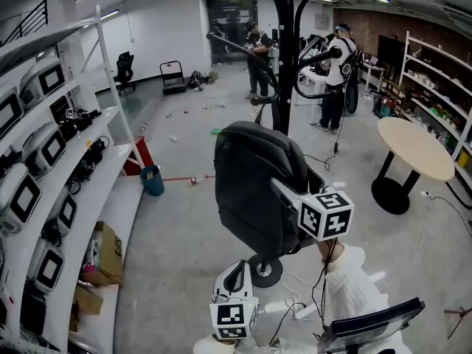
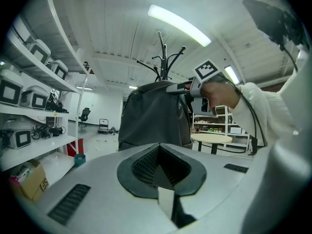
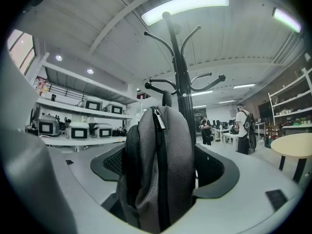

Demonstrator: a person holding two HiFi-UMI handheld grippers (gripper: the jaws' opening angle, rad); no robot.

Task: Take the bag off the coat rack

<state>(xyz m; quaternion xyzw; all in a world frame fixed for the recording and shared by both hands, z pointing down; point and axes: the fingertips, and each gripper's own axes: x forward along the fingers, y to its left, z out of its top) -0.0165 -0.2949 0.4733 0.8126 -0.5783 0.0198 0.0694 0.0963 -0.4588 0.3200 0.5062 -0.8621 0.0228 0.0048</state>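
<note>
Bag (image 1: 258, 190), black and bulky, sits in the middle of the head view, in front of the dark pole of the coat rack (image 1: 282, 65) and about halfway up it.

At the far left, curved white shelves (image 1: 110, 175) carry rows of white devices (image 1: 44, 146) with dark screens. A cardboard box (image 1: 107, 253) rests on the lowest shelf, and a blue bin (image 1: 153, 181) stands on the floor (image 1: 184, 227) just beside the shelves.

Next, low in the picture, come the left tongs (image 1: 236, 273). They hang below the bag and apart from it, pointing up toward it. In the left gripper view their jaws lie together with nothing between them.

Over the bag the rack's curved hooks spread out, and its round base shows on the floor beneath. No view shows clearly whether a strap is on a hook.

Just right of the bag are the right tongs (image 1: 284, 192), reaching in from under their marker cube and clamped on the bag's upper right side. In the right gripper view, grey mesh fabric and a zip line fill the space between the jaws. A hand (image 2: 219, 92) in a white sleeve holds these tongs.

Further right stands a round table (image 1: 417, 147) with a pale top, well apart from the rack. People (image 1: 335, 65) stand in the background beyond it.
</note>
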